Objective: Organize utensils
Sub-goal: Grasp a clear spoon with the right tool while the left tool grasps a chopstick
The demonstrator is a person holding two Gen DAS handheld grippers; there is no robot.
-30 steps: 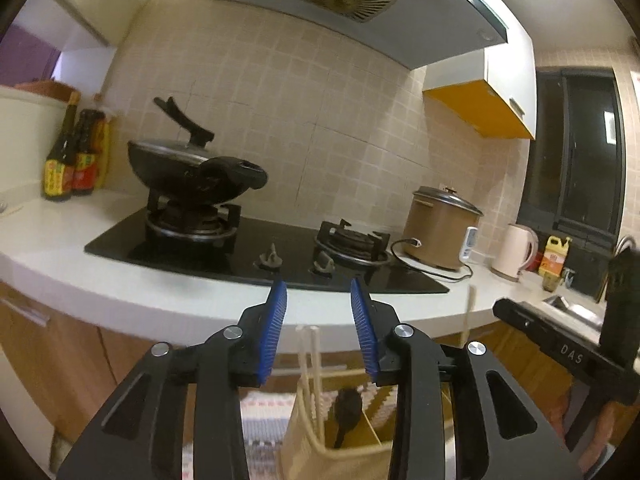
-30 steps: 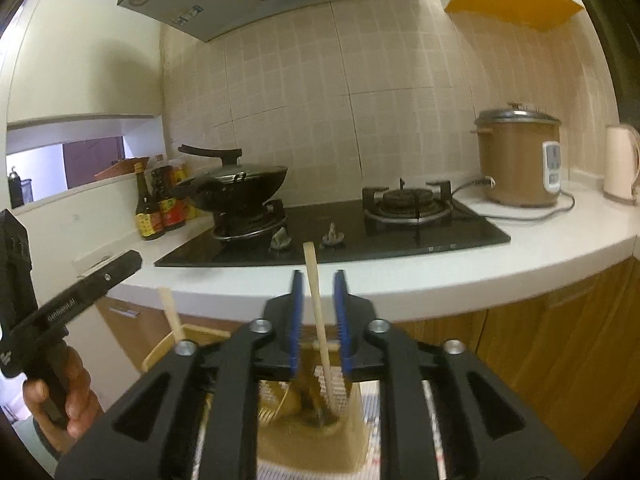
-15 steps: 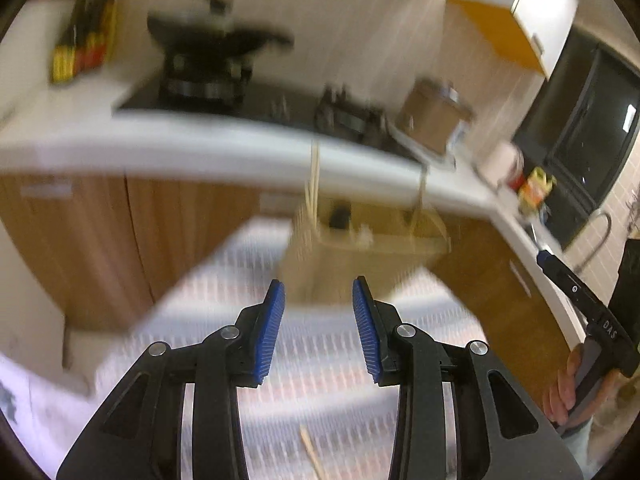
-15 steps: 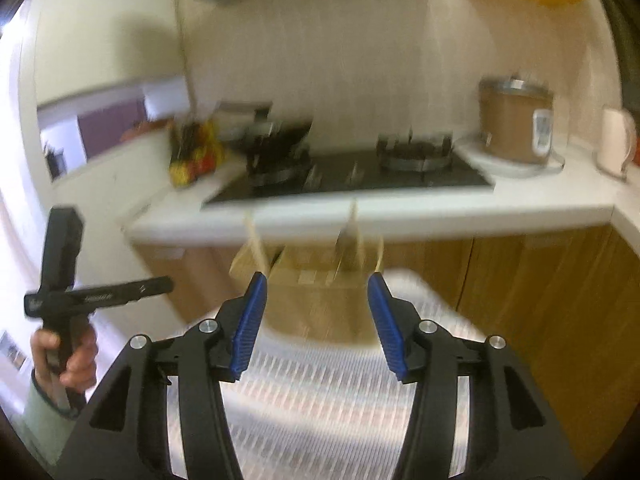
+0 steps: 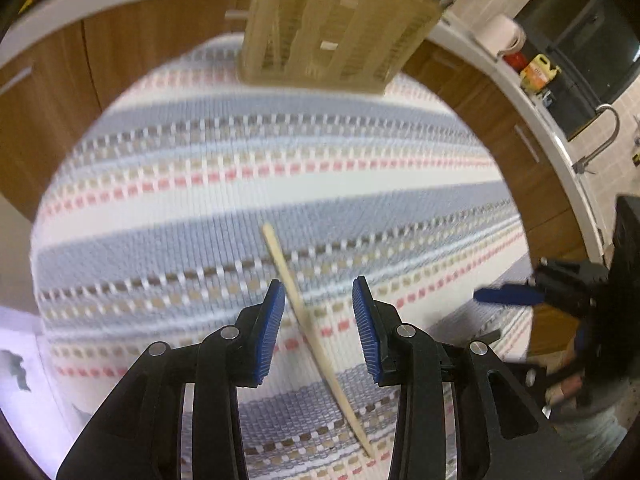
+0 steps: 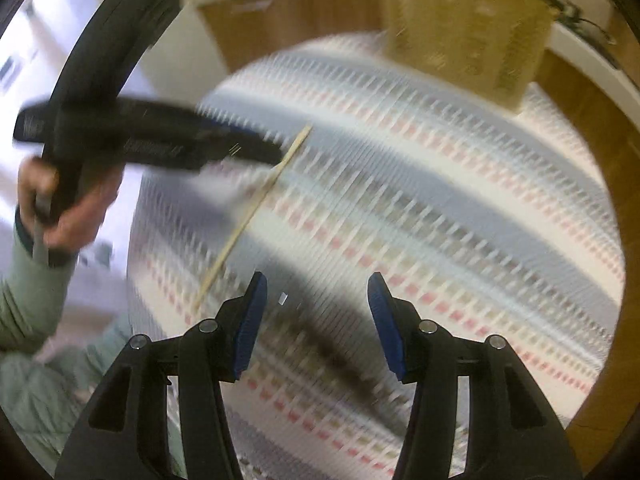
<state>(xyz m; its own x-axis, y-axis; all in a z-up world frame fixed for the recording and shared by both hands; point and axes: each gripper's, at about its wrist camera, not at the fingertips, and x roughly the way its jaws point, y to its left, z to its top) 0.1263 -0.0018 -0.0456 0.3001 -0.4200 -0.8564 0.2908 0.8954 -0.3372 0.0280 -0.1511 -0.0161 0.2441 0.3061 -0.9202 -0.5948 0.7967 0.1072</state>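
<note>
On the striped cloth (image 5: 168, 184) below my left gripper (image 5: 318, 320) lies one thin wood chopstick (image 5: 316, 344), slanting from upper left to lower right. Its upper part runs btwn the two blue pads (image 5: 272, 332), but the pads are spread & not pinching it. I can't tell if they touch it; looks like they hang just above. Up top, the tan utensil basket (image 5: 332, 24) stands at the far edge of the cloth, w/ wood cupboard doors (image 5: 120, 44) behind it.

Over on the right-side cam, the left gripper shows as a dark blur at left, held by a hand (image 6: 60, 208) in a green sleeve (image 6: 32, 292), its tip by the chopstick's top end. My right gripper (image 6: 314, 320) has its pads wide apart w/ only cloth btwn them. The chopstick lies to its left, not touching. Basket sits far right, top. Pic is blurry.
</note>
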